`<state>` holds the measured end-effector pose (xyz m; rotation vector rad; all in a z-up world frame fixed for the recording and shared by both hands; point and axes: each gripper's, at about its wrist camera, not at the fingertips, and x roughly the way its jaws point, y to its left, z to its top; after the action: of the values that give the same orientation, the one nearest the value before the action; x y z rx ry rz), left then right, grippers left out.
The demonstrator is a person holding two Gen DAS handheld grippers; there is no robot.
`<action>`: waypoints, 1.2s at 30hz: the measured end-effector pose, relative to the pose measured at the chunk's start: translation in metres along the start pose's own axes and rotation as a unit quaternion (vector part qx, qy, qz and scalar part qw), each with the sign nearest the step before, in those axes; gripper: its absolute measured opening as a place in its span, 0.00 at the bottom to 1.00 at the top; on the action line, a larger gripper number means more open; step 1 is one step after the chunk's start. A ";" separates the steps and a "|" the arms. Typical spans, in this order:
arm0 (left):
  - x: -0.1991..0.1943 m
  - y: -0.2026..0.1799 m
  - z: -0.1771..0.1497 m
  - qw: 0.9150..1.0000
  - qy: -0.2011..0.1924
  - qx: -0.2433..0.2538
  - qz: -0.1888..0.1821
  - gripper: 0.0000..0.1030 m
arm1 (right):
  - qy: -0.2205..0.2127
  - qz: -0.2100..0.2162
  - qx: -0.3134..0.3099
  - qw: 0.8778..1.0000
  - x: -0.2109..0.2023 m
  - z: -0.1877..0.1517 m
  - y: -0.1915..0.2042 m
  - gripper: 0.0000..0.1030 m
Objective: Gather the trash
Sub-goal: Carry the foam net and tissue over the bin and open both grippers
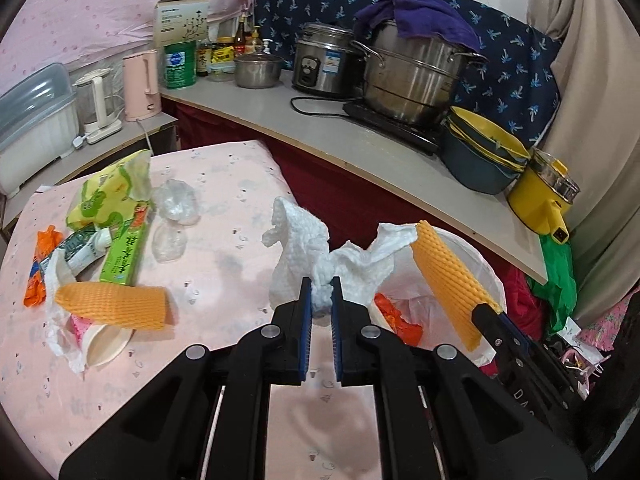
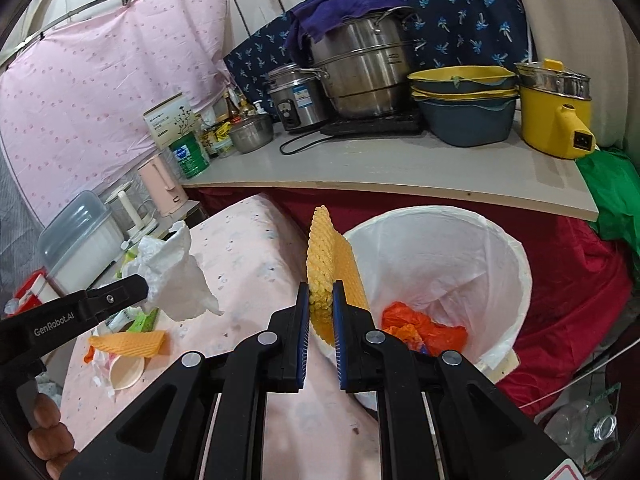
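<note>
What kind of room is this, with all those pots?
Probably a small home kitchen: a steel steamer pot and a rice cooker stand on the counter, beside sauce bottles.

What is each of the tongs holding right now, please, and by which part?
Left tongs pinch a crumpled white paper towel at its bunched middle; right tongs grip an orange foam fruit net near its lower end.

White tissue (orange foam net)
</note>
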<state>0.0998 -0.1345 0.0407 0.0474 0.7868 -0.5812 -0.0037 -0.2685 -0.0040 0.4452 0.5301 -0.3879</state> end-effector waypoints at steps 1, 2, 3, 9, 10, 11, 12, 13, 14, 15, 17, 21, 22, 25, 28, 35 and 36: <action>0.005 -0.007 0.000 1.000 0.003 0.006 -0.004 0.08 | 0.000 -0.005 0.005 1.000 0.001 0.000 -0.008 0.10; 0.010 -0.015 -0.001 1.000 0.007 0.013 -0.007 0.08 | 0.001 -0.009 0.009 1.000 0.002 0.001 -0.014 0.10; 0.015 -0.023 -0.001 1.000 0.011 0.019 -0.011 0.08 | 0.001 -0.013 0.014 1.000 0.003 0.001 -0.021 0.10; 0.045 -0.063 -0.005 0.997 0.033 0.054 -0.032 0.08 | 0.005 -0.032 0.035 0.999 0.010 0.002 -0.054 0.10; 0.050 -0.069 -0.007 0.997 0.038 0.059 -0.034 0.08 | 0.006 -0.035 0.039 0.999 0.012 0.002 -0.059 0.10; 0.055 -0.073 -0.008 0.996 0.041 0.064 -0.036 0.08 | 0.007 -0.037 0.041 0.998 0.013 0.001 -0.063 0.10; 0.060 -0.079 -0.009 0.996 0.046 0.068 -0.038 0.08 | 0.009 -0.040 0.044 0.998 0.015 0.000 -0.067 0.10; 0.066 -0.084 -0.011 0.995 0.051 0.072 -0.039 0.08 | 0.011 -0.042 0.047 0.998 0.017 0.000 -0.071 0.10; 0.070 -0.088 -0.012 0.995 0.054 0.075 -0.042 0.08 | 0.012 -0.043 0.049 0.998 0.018 -0.001 -0.074 0.10; 0.074 -0.092 -0.013 0.994 0.056 0.079 -0.043 0.08 | 0.014 -0.045 0.051 0.998 0.020 -0.002 -0.076 0.10; 0.082 -0.099 -0.014 0.994 0.062 0.083 -0.045 0.09 | 0.017 -0.049 0.053 0.997 0.024 -0.002 -0.083 0.11; 0.091 -0.105 -0.015 0.993 0.069 0.079 -0.050 0.27 | 0.016 -0.055 0.059 0.997 0.028 -0.002 -0.089 0.15; 0.091 -0.105 -0.015 0.994 0.066 0.078 -0.048 0.37 | 0.015 -0.055 0.060 0.997 0.029 -0.001 -0.090 0.18; 0.090 -0.103 -0.013 0.995 0.055 0.077 -0.042 0.45 | 0.008 -0.059 0.066 0.996 0.028 0.000 -0.092 0.31; 0.088 -0.098 -0.012 0.995 0.053 0.076 -0.039 0.47 | 0.002 -0.059 0.068 0.996 0.026 0.003 -0.091 0.32; 0.076 -0.076 -0.008 0.997 0.041 0.058 -0.025 0.48 | 0.003 -0.052 0.056 0.997 0.021 0.004 -0.076 0.32; 0.073 -0.072 -0.008 0.997 0.039 0.056 -0.022 0.48 | 0.003 -0.051 0.053 0.997 0.020 0.004 -0.072 0.32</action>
<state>0.0986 -0.2273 -0.0023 0.1559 0.8317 -0.6679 -0.0196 -0.3350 -0.0340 0.5225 0.5410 -0.5139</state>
